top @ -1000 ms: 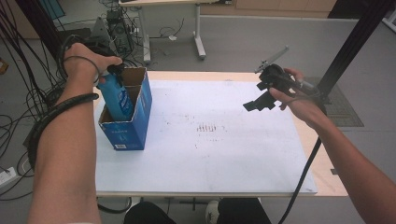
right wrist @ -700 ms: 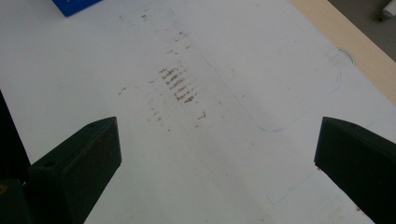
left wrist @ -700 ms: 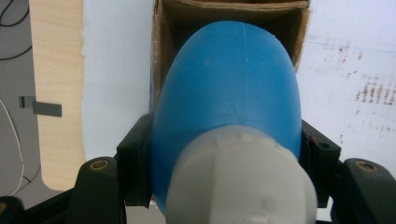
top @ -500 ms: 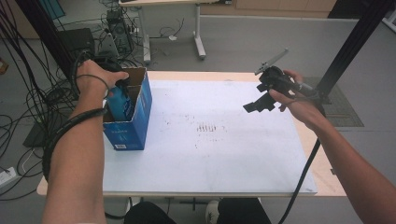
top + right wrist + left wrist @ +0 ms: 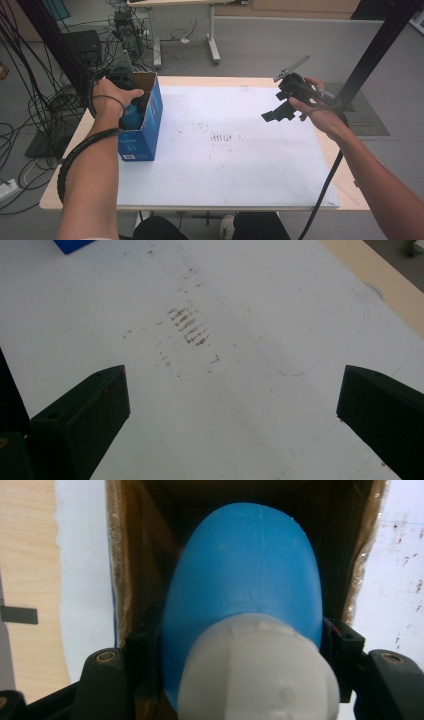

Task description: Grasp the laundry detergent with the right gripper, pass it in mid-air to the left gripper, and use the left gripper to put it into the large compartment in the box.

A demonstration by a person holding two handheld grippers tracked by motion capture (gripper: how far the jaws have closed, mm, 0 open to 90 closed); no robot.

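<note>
At the left of the high view, the left gripper (image 5: 131, 107) is lowered into the open top of a blue cardboard box (image 5: 142, 137) that stands upright near the left edge of the counter (image 5: 250, 81), on the white sheet (image 5: 235, 165) that covers most of it. The person's left hand (image 5: 111, 95) is over the box mouth, and a bit of blue shows between hand and box wall. The left gripper view fills in the rest: the gripper is clamped on a blue bottle (image 5: 245, 575) with a white cap (image 5: 257, 675), its two black jaws pressed against the bottle's sides just beyond the cap. The bottle's body points away from the camera into the box, whose brown inner walls (image 5: 132, 565) rise on both sides of it; whether the bottle touches the box bottom cannot be told. At the upper right of the high view, the right hand (image 5: 320, 107) holds the right gripper (image 5: 270, 116) above the counter's right part, well apart from the box. In the right gripper view, that gripper (image 5: 232, 405) stands wide open with nothing between its jaws, looking down on the white sheet and a patch of brownish smudges (image 5: 189, 326) in the upper middle of the frame; a blue corner of the box (image 5: 72, 245) peeks in at the top left.
</note>
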